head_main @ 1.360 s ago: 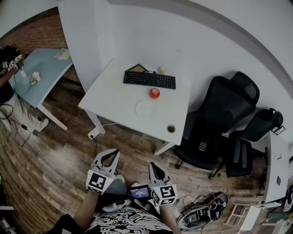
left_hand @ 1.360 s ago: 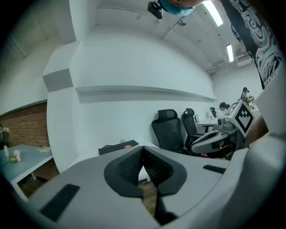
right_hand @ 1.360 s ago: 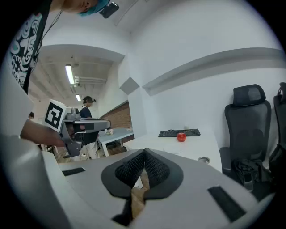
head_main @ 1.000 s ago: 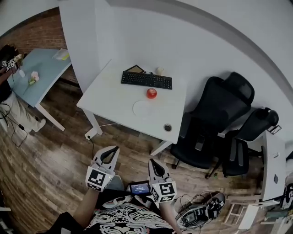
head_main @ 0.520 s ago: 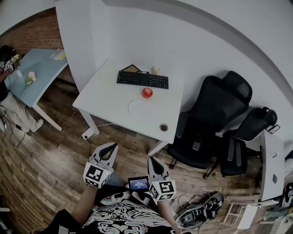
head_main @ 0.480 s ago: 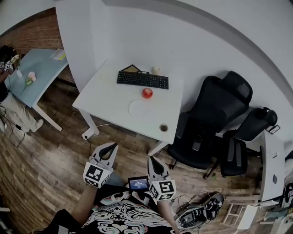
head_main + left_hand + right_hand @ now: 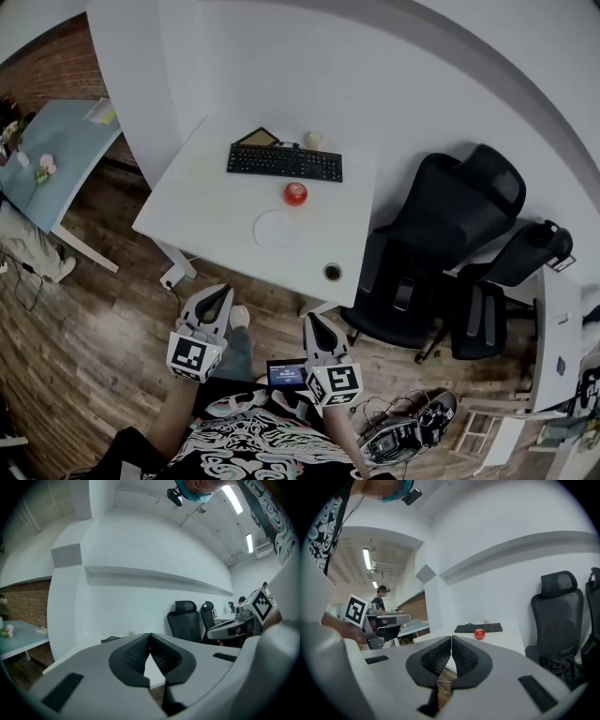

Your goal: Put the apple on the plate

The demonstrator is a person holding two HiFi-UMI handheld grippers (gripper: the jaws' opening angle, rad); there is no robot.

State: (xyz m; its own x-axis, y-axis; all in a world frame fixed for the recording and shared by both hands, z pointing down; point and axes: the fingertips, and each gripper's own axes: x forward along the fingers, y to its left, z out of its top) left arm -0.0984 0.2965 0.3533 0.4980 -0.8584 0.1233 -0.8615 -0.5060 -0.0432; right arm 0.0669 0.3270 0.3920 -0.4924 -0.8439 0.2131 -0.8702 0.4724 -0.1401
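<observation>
A red apple [image 7: 295, 193] rests on the white desk [image 7: 197, 211], just in front of the black keyboard [image 7: 284, 162]. The right gripper view also catches the apple [image 7: 479, 633]. A flat white plate [image 7: 275, 228] lies on the desk a little nearer to me than the apple. My left gripper [image 7: 217, 295] and right gripper [image 7: 310, 323] hang side by side over the wood floor, well short of the desk. Both have their jaws pressed together with nothing between them, seen also in the left gripper [image 7: 150, 635] and right gripper [image 7: 451, 638] views.
Two black office chairs [image 7: 441, 234] stand right of the desk. A small cup [image 7: 314, 140] and a dark tile [image 7: 255, 137] sit behind the keyboard; a cable hole [image 7: 333, 273] marks the desk's near right corner. A light-blue table [image 7: 56, 150] stands far left.
Both grippers and the head view have moved toward the desk; the desk, apple and plate sit closer and lower in the picture. The jaws stayed shut.
</observation>
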